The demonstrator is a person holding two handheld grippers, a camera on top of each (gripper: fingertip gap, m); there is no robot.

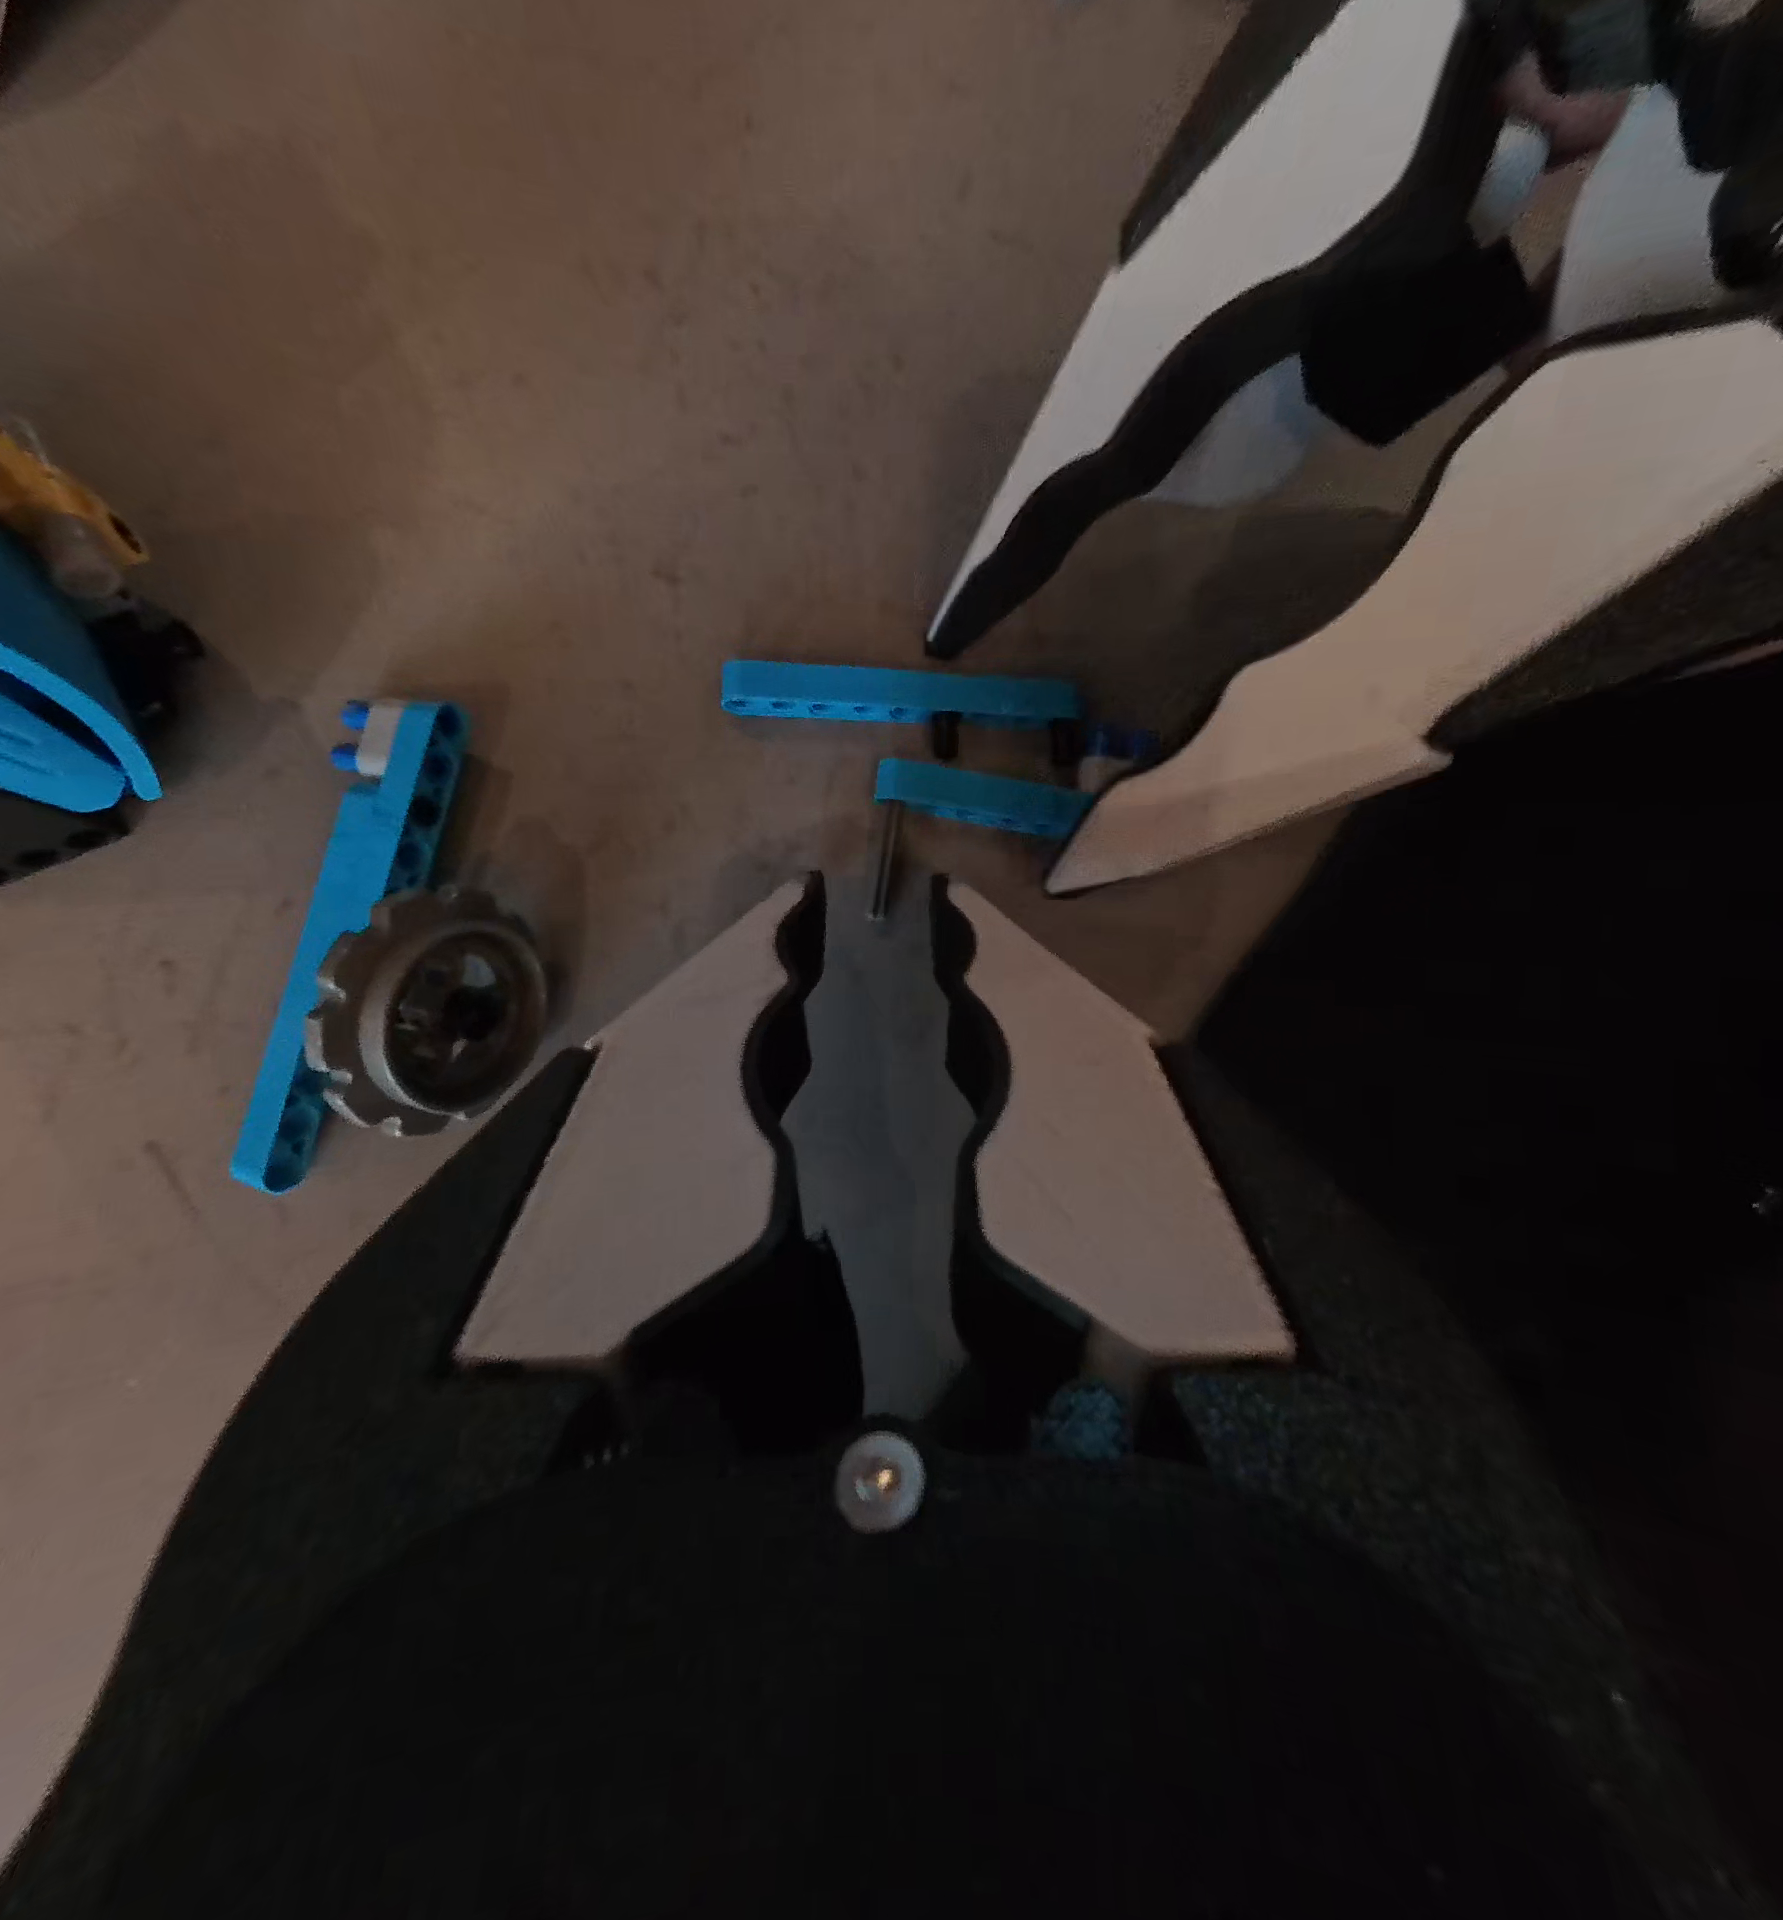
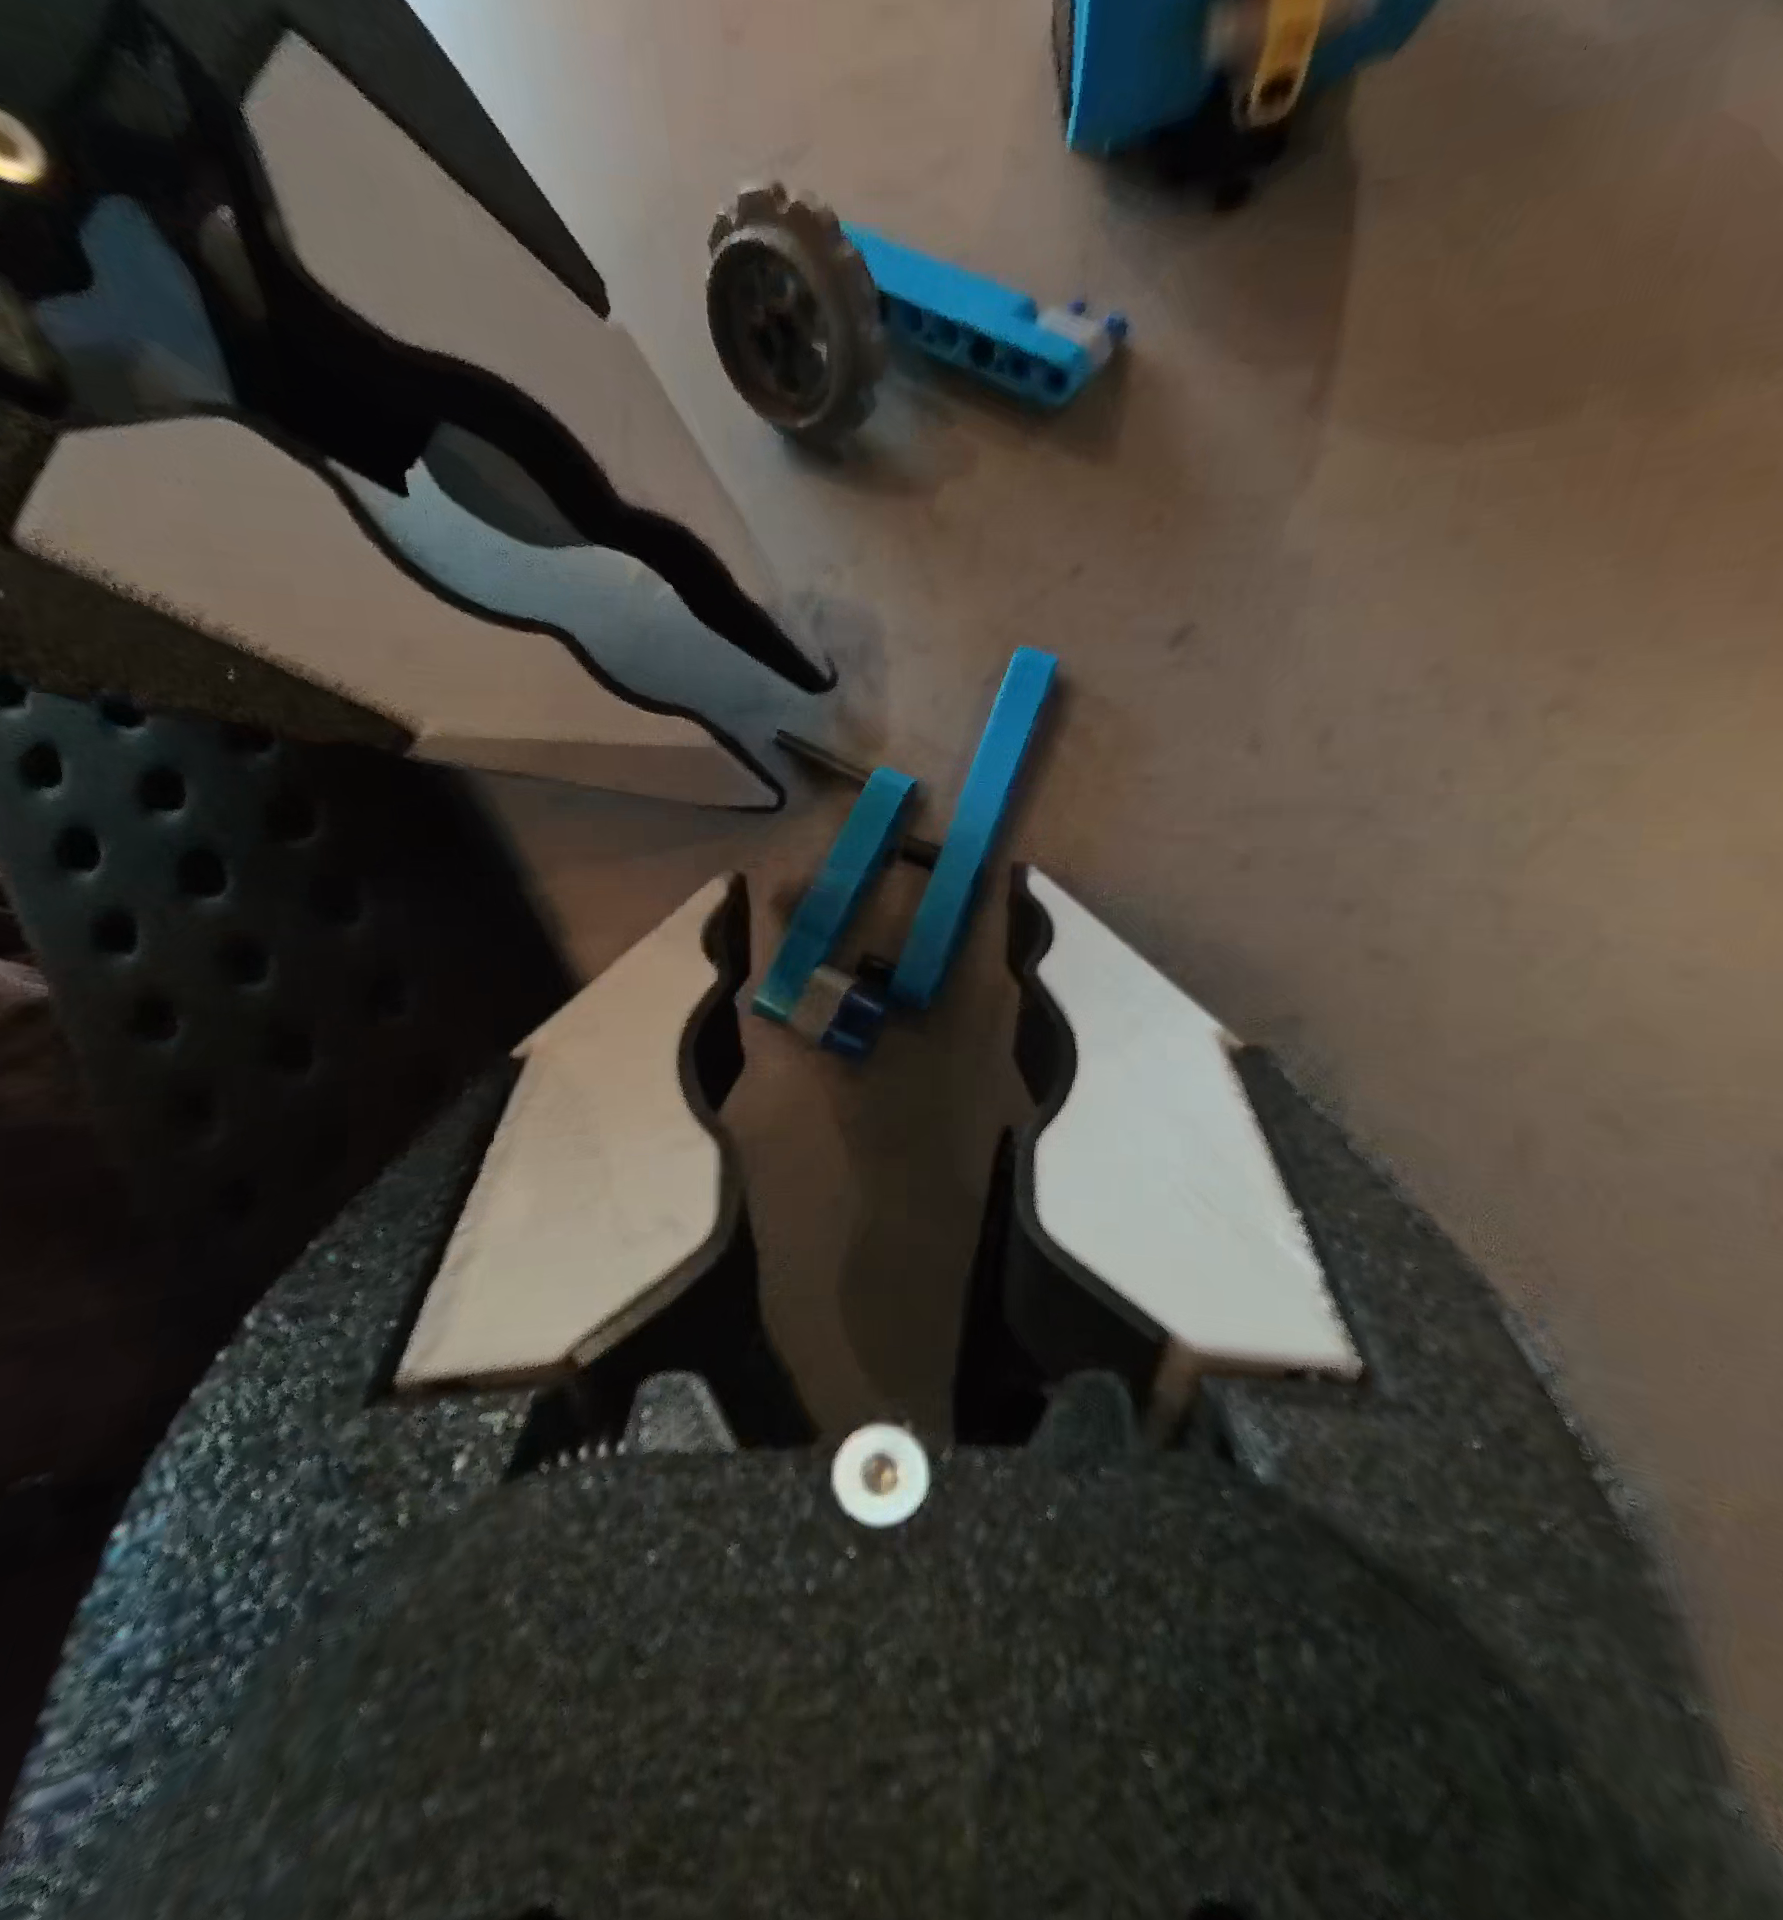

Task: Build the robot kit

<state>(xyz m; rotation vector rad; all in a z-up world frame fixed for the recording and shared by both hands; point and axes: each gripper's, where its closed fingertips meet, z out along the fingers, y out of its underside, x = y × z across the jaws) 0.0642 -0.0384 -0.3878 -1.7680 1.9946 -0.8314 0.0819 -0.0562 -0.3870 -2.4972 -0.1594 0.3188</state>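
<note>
Left wrist view: the left gripper (image 1: 879, 894) hangs low over the table (image 1: 575, 416) with its jaws a narrow gap apart, gripping nothing. A thin dark pin (image 1: 885, 862) juts from the short beam (image 1: 980, 798) and ends right at that gap, between the fingertips; whether they touch it I cannot tell. The short beam and a long beam (image 1: 897, 694) lie side by side, joined by black pegs. The right gripper (image 1: 1001, 769) comes in from the upper right, jaws spread wide, a tip on either side of the beams' far end. To the left lies a blue bar (image 1: 347, 956) with a grey wheel (image 1: 440, 1023), and at the frame edge a blue and black block (image 1: 14, 727).

Right wrist view: the right gripper (image 2: 882, 894) is wide open, with the short beam (image 2: 845, 894) and long beam (image 2: 975, 831) standing between its tips, the long one just beside the right finger; contact is unclear
</note>
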